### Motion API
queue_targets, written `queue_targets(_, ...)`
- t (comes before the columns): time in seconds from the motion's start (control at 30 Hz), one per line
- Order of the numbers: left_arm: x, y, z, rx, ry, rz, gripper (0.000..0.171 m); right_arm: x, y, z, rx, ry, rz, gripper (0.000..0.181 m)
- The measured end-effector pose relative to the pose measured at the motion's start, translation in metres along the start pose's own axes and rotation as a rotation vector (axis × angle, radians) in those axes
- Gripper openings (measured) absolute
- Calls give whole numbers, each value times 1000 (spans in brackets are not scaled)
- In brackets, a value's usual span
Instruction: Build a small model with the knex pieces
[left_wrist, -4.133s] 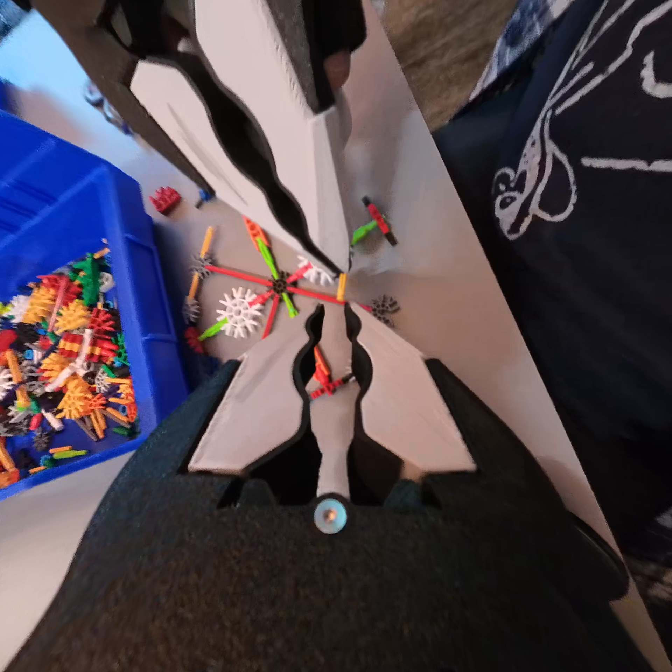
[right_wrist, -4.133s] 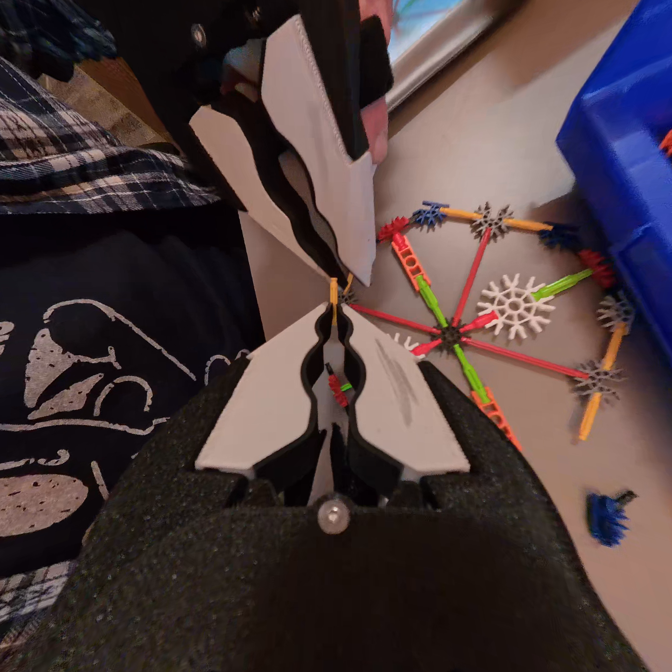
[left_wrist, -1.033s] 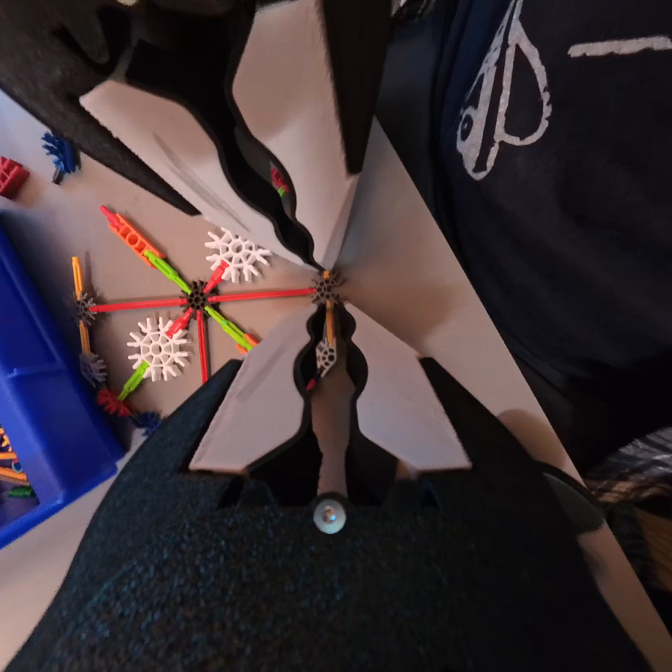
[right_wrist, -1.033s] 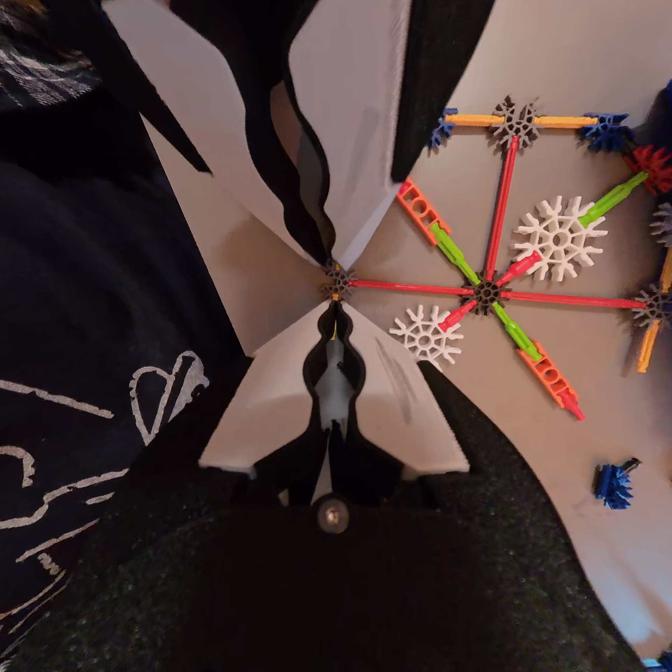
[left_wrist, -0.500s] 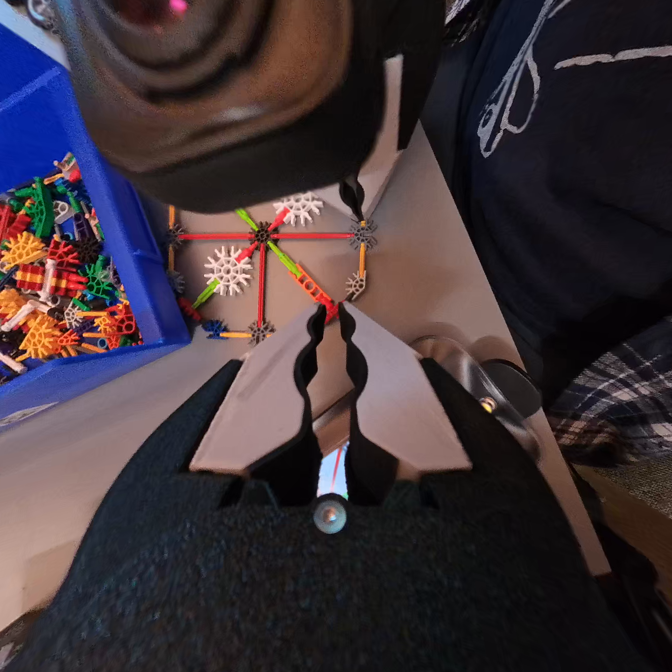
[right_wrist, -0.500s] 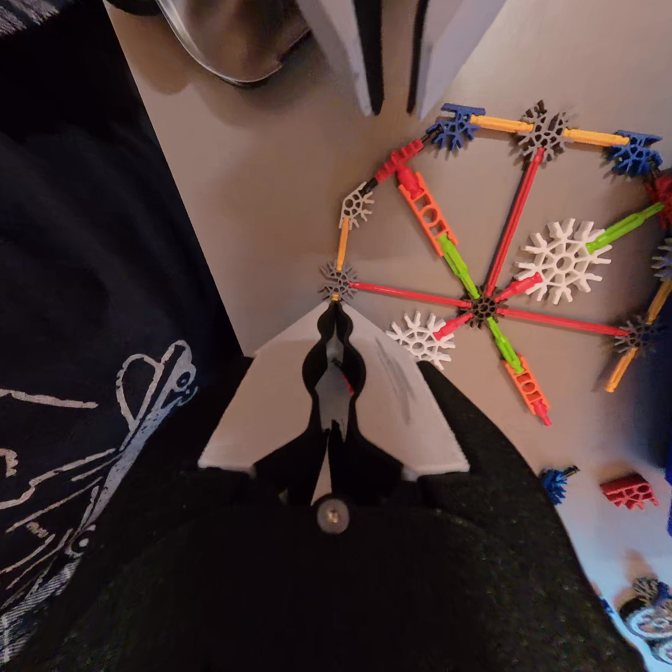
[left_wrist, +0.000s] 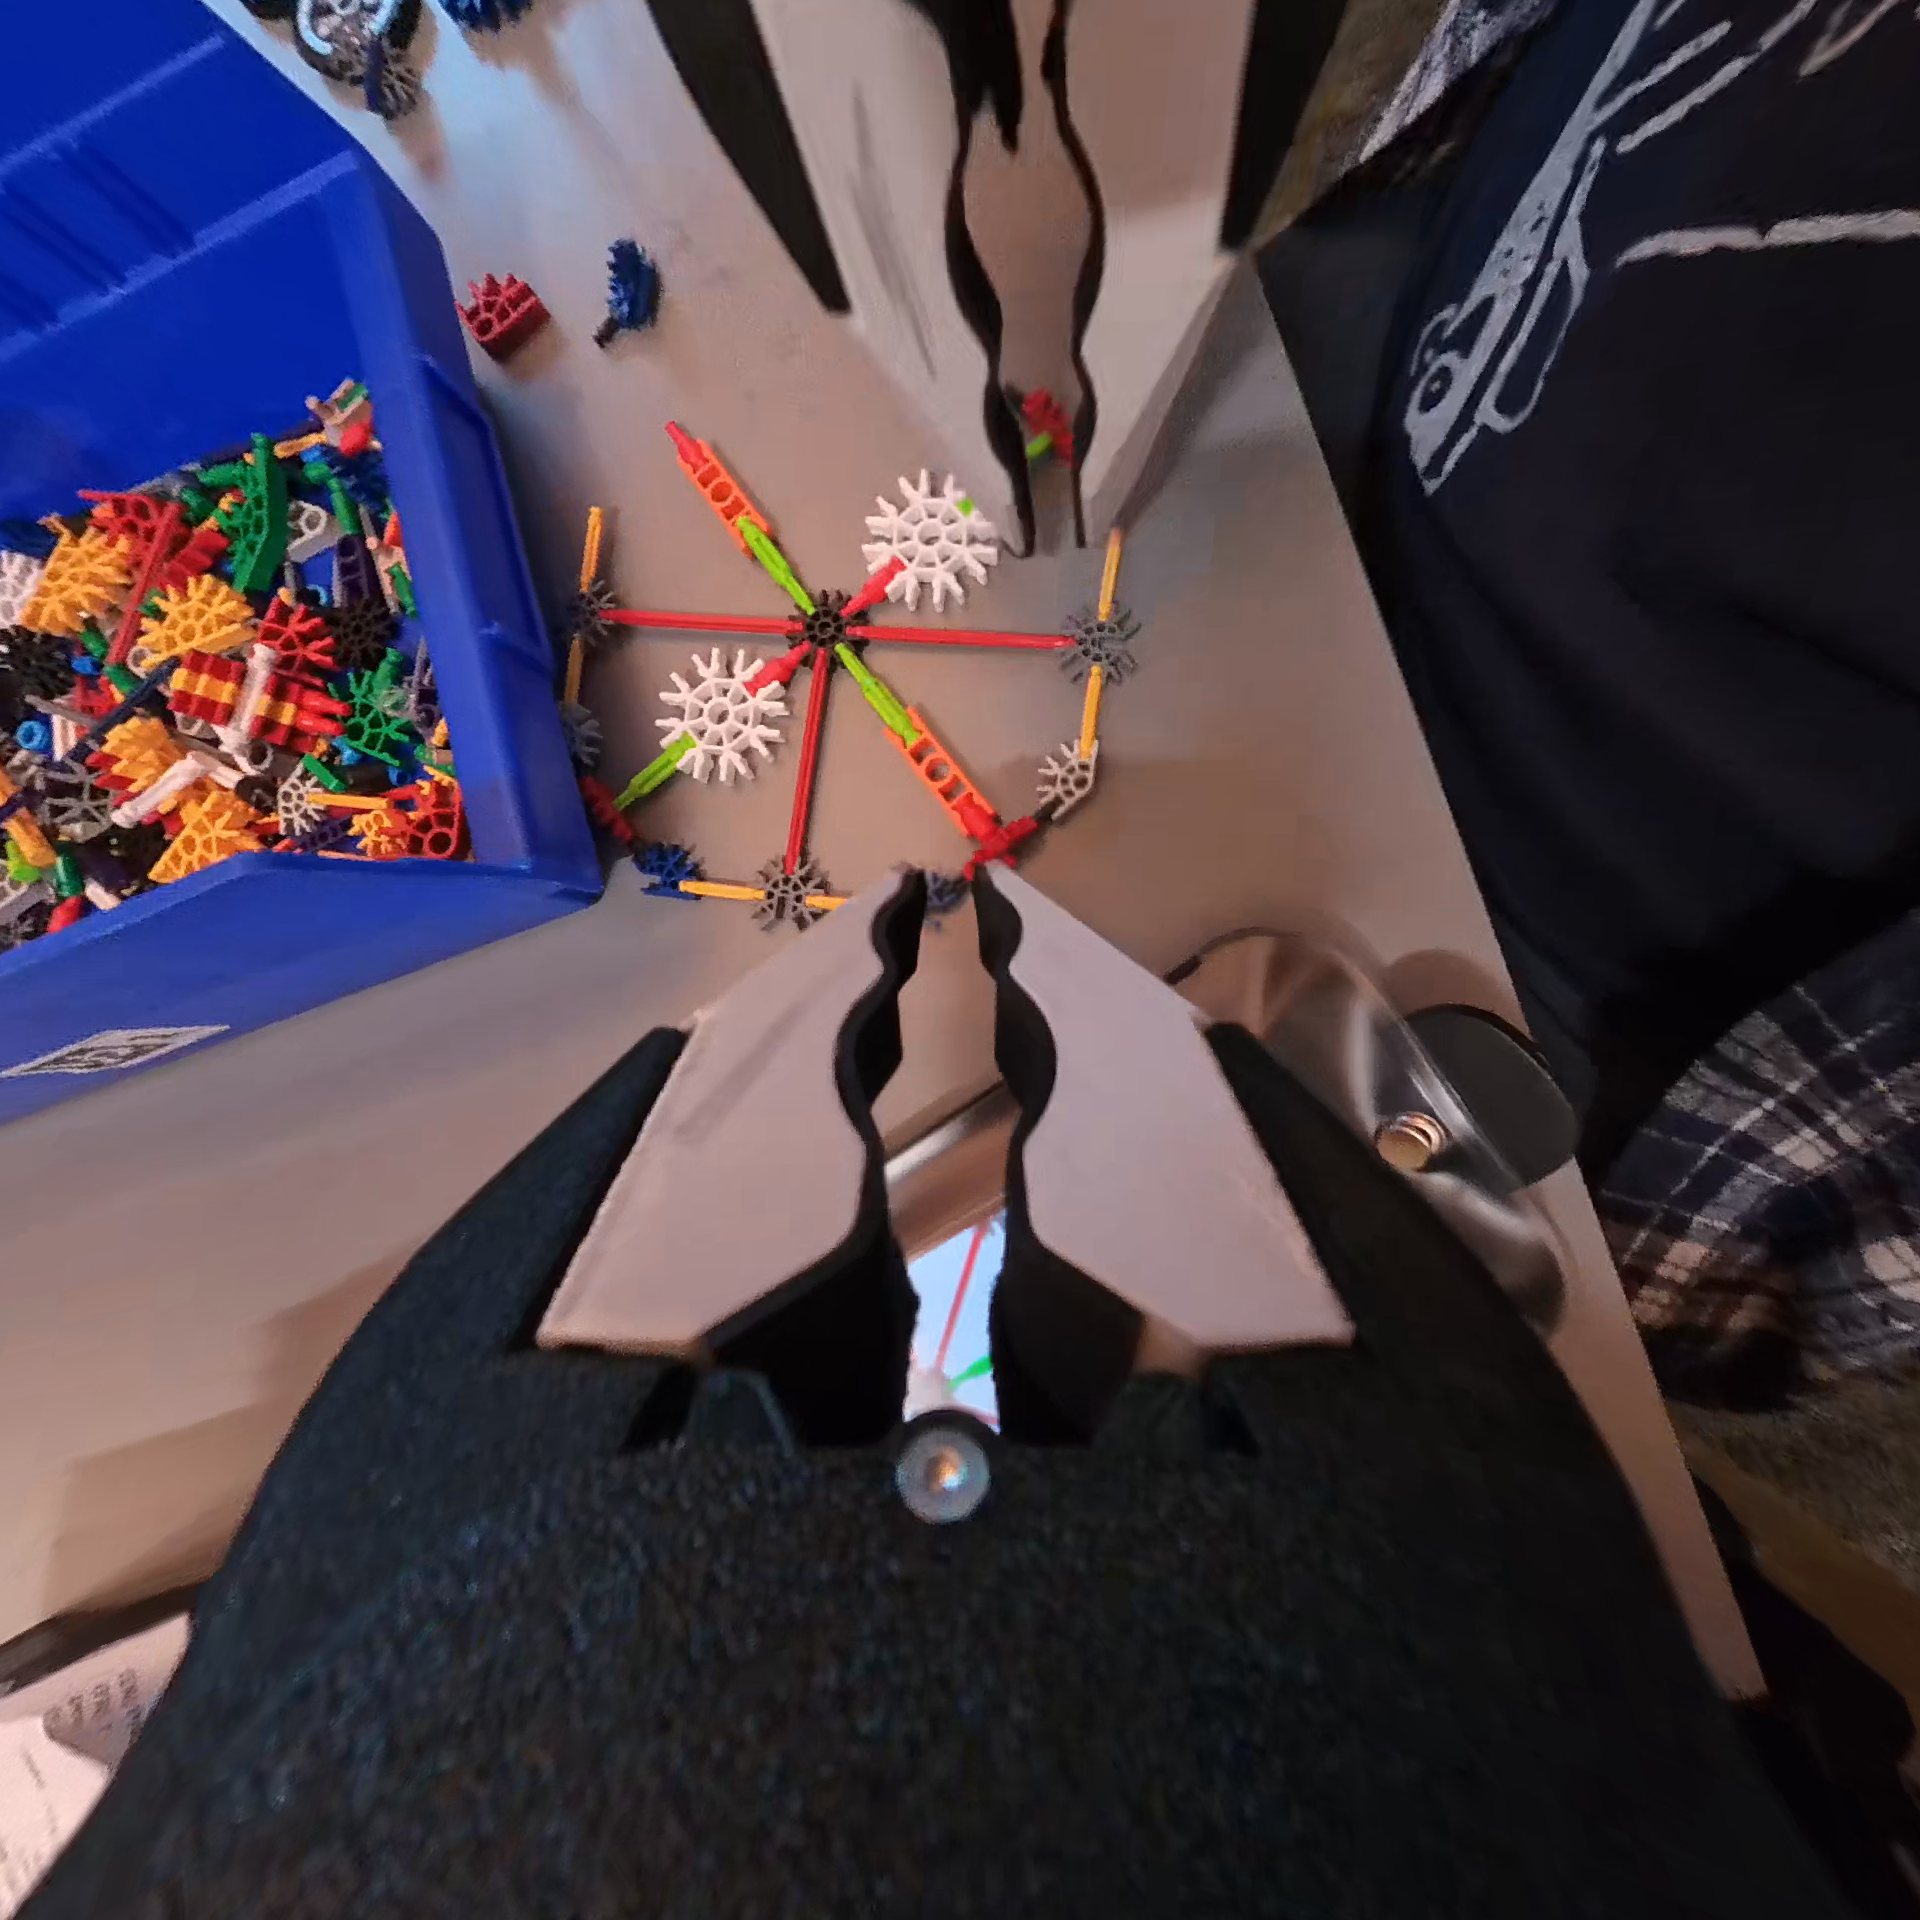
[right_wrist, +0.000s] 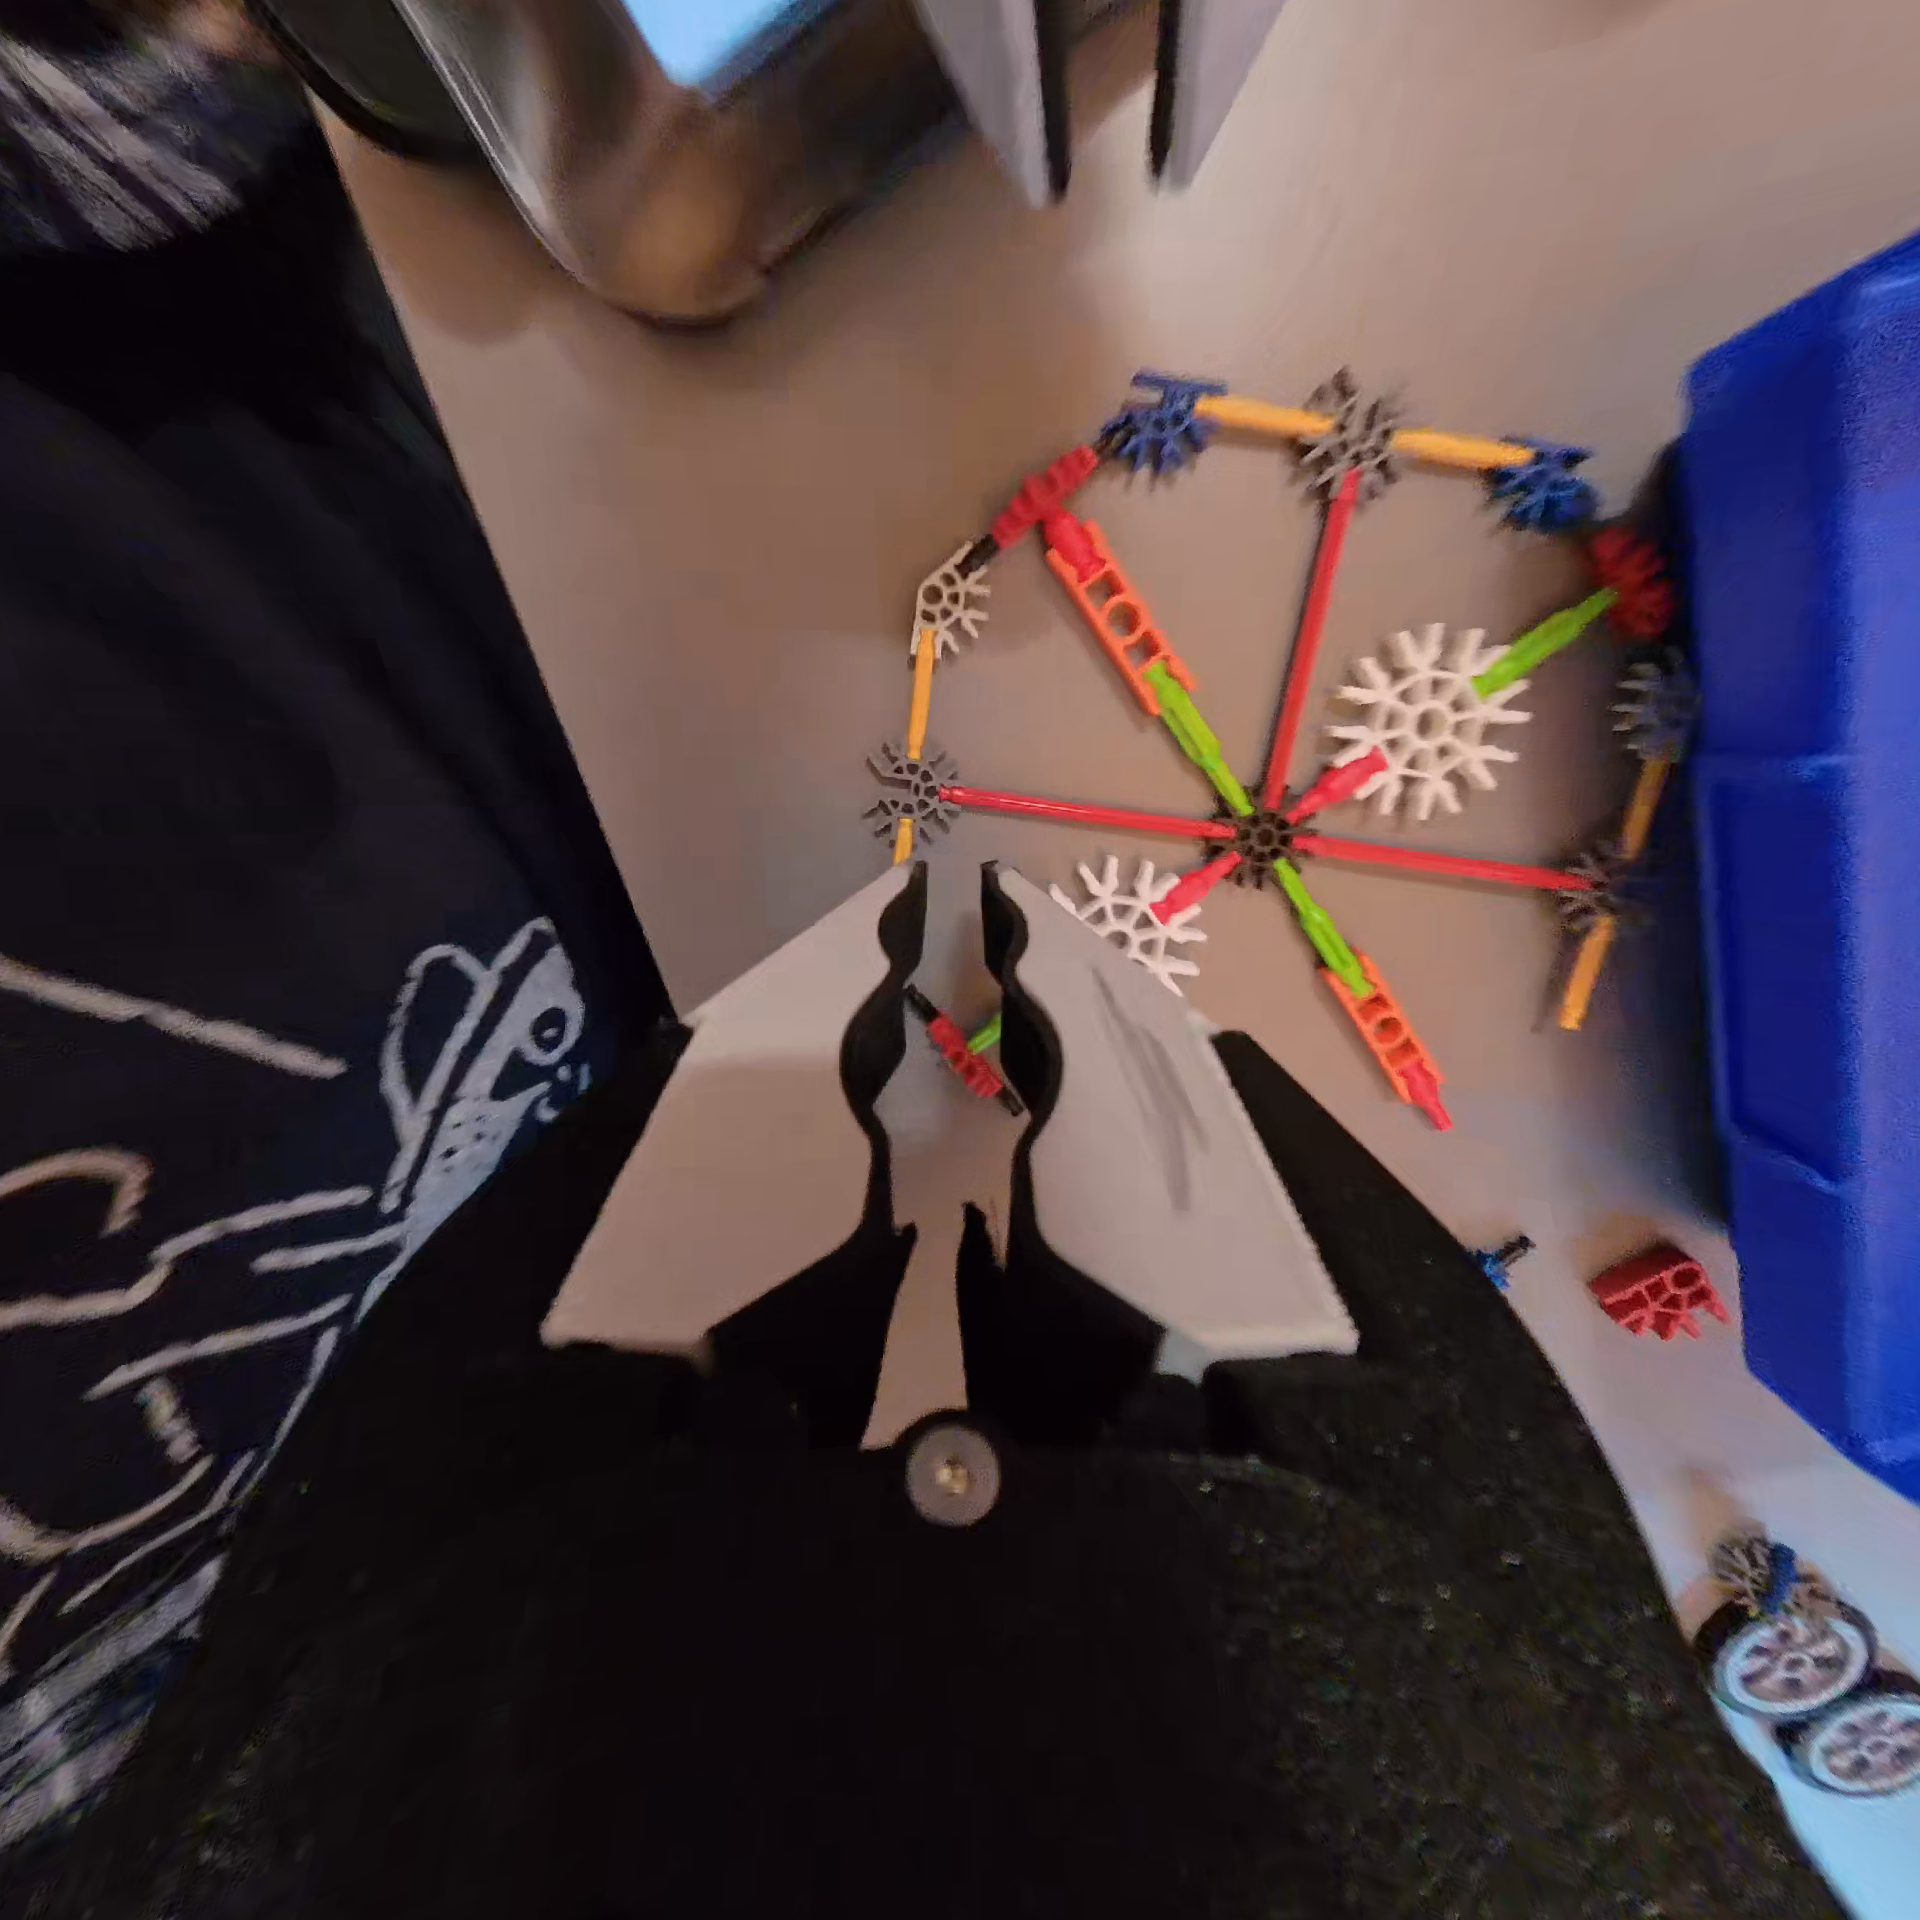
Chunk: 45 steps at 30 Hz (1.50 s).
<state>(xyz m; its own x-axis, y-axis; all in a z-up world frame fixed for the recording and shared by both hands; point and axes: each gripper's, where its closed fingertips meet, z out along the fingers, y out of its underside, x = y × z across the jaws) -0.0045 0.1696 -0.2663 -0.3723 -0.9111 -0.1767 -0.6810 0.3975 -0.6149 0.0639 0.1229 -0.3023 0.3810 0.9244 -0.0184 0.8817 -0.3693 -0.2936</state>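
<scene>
Right wrist view: red-green piece (right_wrist: 964, 1051) crosswise (loose).

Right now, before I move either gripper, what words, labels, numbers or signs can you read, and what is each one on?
White sticker on the front wall of the blue plastic bin: dark print, too blurred to read.
White paper sheet at the lower left edge: print too small to read.
Person's dark shirt: white line drawing only, no legible words.
No other writing shows.
</scene>
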Motion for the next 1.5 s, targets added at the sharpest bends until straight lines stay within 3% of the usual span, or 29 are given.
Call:
queue_targets(0.17, -7, -17, 8, 45, -33, 27, 12, 30, 5, -38, 106, 42, 31, 9)
queue_targets(0.37, -16, -36, 23, 96, -54, 54, 14, 117, 7, -111, 332, 245, 198, 10)
queue_targets(0.5, -21, -41, 31, 136, -57, 50, 14, 162, 15, -128, 319, 331, 221, 15)
queue_targets(0.67, -28, -38, 37, 158, -76, 35, 15, 192, 10, -115, 187, 363, 122, 19)
queue_targets(1.0, -28, -37, 37, 198, -57, 17, 15, 215, 35, -40, -275, 236, -150, 15)
queue_targets(1.33, -33, -31, 36, 206, -69, -1, 15, 228, -34, -29, -78, 135, -179, 19)
queue_targets(1.5, -35, -30, 35, 218, -68, -11, 15, 222, -37, -5, -122, 74, -219, 21)
